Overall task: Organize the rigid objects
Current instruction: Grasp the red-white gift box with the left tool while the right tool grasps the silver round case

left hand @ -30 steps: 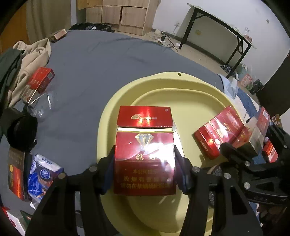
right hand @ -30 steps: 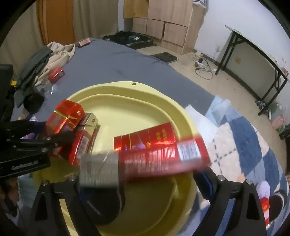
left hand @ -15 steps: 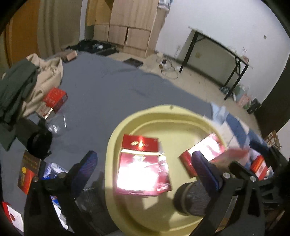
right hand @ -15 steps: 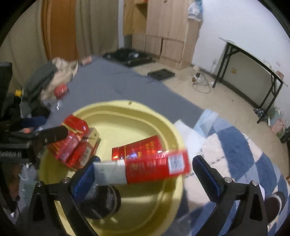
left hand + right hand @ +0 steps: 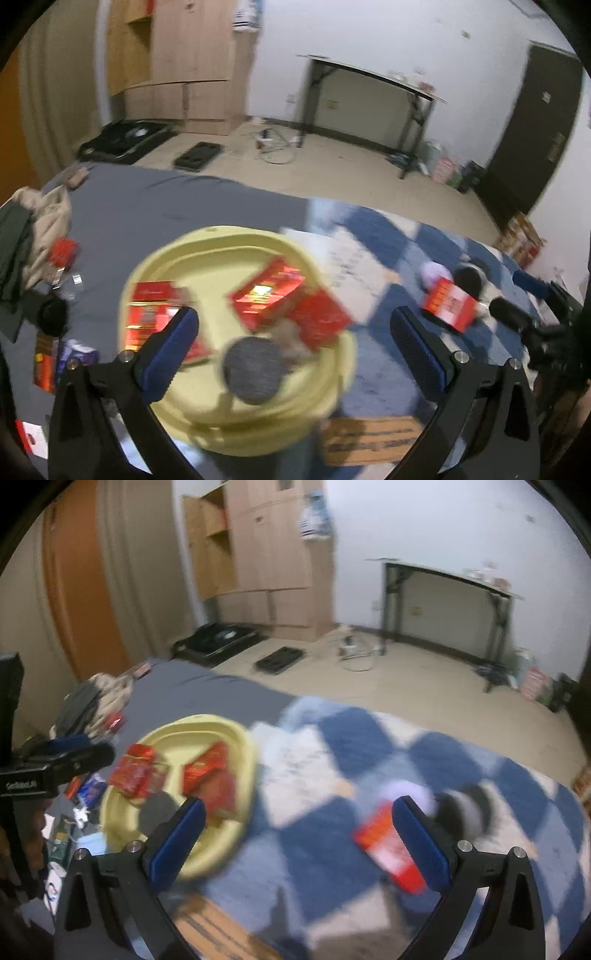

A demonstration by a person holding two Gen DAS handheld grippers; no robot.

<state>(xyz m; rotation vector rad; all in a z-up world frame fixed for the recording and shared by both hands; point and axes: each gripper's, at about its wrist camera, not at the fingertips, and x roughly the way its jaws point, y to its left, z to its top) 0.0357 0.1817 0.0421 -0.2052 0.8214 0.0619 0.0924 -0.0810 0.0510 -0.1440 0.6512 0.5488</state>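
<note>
Both my grippers are released now, and the jaws have just been opening. My left gripper (image 5: 293, 332) stands wide with nothing pressed between its blue pads; it hangs above the near side of the yellow basin (image 5: 332, 398). My right gripper (image 5: 299, 825) is also wide and empty, over the blue checked blanket (image 5: 461, 746), to the right of the basin.

The task's things are the red packs. Inside the basin I see one red pack (image 5: 153, 314) at its left side and two more red packs (image 5: 280, 299) near its right rim, one partly over the other. A dark round thing (image 5: 253, 369) also lies in the basin, at the near side; it is too blurred to name. One more red pack (image 5: 391, 849) lies outside, on the blanket, well to the right of the basin and just beside my right inner pad.

I judge that these packs are light and stiff, thin cardboard under a glossy film, so they can slip, and a hard squeeze can dent them. I think the best hold is across the two narrow long sides, near the middle, with the pads flat. The pack on the blanket lies on soft cloth, so it may sink or tilt when I press down on it.
</note>
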